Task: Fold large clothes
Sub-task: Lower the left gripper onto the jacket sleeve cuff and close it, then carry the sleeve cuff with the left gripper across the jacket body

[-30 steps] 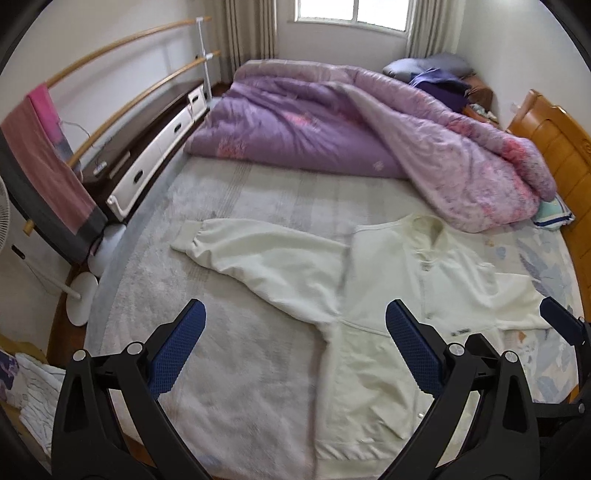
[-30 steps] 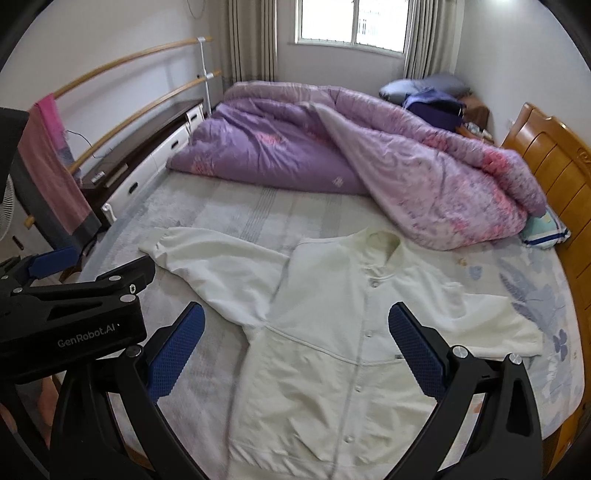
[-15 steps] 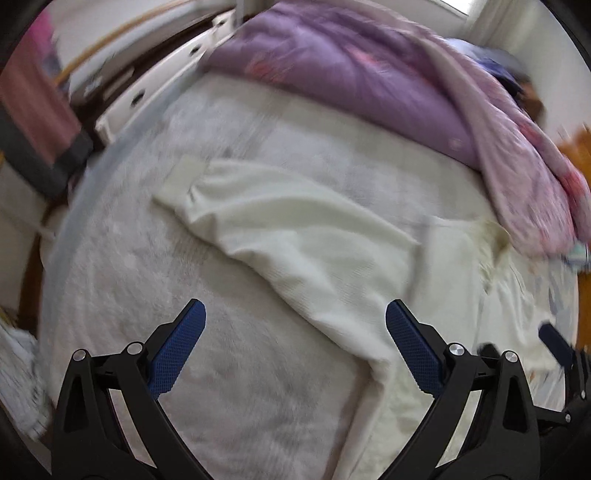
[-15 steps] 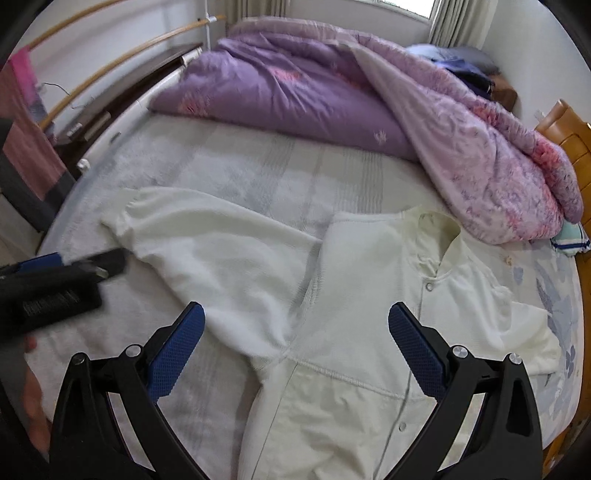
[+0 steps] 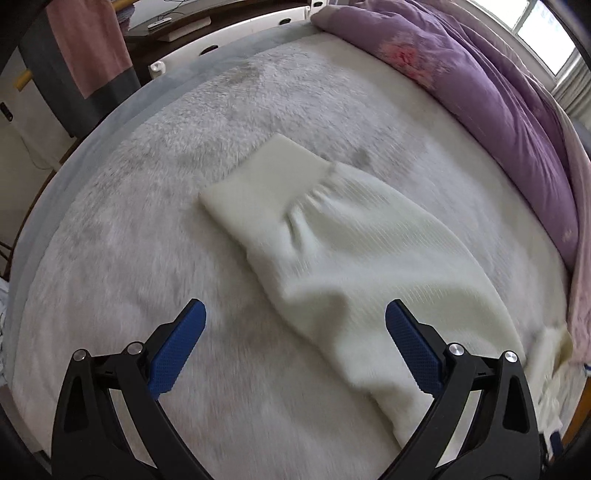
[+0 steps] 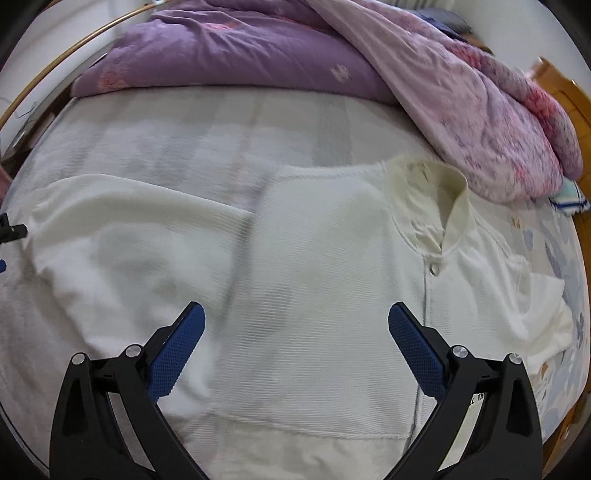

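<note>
Jacket (image 6: 314,266), cream white and big, is spread face up on the bed (image 5: 122,229), collar toward the purple comforter (image 6: 258,48) bunched along the far side. Nothing's folded yet as far as I can tell, so I'd call this the very start: lining up for the first sleeve fold.

From my left claw (image 5: 295,354) I'm looking down the outstretched sleeve (image 5: 362,280), its ribbed cuff (image 5: 258,192) lying flat on the fuzzy grey blanket. That claw is spread wide with nothing between the blue pads (image 5: 177,354), hovering over the sleeve somewhere short of the cuff. My right claw (image 6: 295,350) is likewise released and empty, sitting over the chest just left of the snap placket (image 6: 424,295).

Next move, I reckon: drop the left claw onto the cuff, pinch both layers, and carry the sleeve across the chest while the right pins the shoulder. The knit looks soft and floppy, so a shallow pinch may slip.

View differences: only the left camera shows the cuff and the cabinet (image 5: 221,33) past the bed edge; only the right one shows the collar (image 6: 436,184), the snaps and the wooden headboard (image 6: 565,96). Both are a bit motion-blurred.
</note>
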### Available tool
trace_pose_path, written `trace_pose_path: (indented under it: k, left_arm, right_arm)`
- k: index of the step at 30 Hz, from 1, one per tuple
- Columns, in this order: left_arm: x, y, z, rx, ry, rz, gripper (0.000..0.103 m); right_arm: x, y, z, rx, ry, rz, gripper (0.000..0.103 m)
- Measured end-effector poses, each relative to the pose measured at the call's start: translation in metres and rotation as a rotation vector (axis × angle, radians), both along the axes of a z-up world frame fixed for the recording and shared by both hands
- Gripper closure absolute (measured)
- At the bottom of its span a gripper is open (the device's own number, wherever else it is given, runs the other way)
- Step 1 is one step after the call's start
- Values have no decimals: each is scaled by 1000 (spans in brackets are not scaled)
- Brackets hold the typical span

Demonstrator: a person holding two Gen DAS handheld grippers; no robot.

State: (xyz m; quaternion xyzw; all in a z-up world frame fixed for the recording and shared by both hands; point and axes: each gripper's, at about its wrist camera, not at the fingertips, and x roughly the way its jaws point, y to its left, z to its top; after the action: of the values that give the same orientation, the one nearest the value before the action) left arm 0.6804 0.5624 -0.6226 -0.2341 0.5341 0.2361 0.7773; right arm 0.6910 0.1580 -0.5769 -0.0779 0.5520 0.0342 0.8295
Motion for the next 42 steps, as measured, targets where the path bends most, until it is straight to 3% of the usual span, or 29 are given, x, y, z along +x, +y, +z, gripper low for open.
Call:
trace_pose_path:
  k: [5,7,8,9,10,12,15,17,19,21,25,29,32,37,42]
  left_arm:
    - [13,22,-28,-47,0,63,6]
    - [13,27,-39,-54,30,103,30]
    - [12,29,-39,-30,23,115,34]
    - [10,28,-38,-26,9,119,46]
    - [9,29,-35,-52,-28,107,75]
    - [3,30,-25,-70,-56,124,85]
    - [-7,24,7,-6,-111,140,88]
    - [-16,19,34,43,-159,141,88]
    - [-34,10,70,128,-204,154,88]
    - [-45,4,95,162,-249,177,88]
    - [-70,-17,142,255,-299,205,88]
    - [-103,-55,188,352,-347,187,88]
    - [-121,-94,220,391,-401,167,88]
    - [-110,-181,261,412,-491,18,89]
    - [-71,-298,268,338,-553,-149,89]
  right_arm:
    - [-10,-30,-17,17,24,-29,7]
    - [-15,-40,-22,24,32,-29,7]
    - [-17,-45,-25,28,38,-32,7]
    - [-18,-51,-29,29,49,-40,7]
    - [-18,-55,-32,34,59,-49,7]
    - [-17,-67,-35,66,74,-71,8]
    - [-17,-79,-36,111,79,-81,8]
    - [-17,-82,-35,140,77,-67,16]
    - [-16,-81,-36,197,94,-32,49]
    - [-15,-79,-39,251,127,-7,69]
    - [-17,-66,-52,401,175,69,84]
    - [-20,-53,-92,433,298,96,87]
    - [-19,-56,-100,458,312,105,92]
    - [-24,-98,-67,511,263,110,89]
    - [-40,-212,-23,546,136,-20,86]
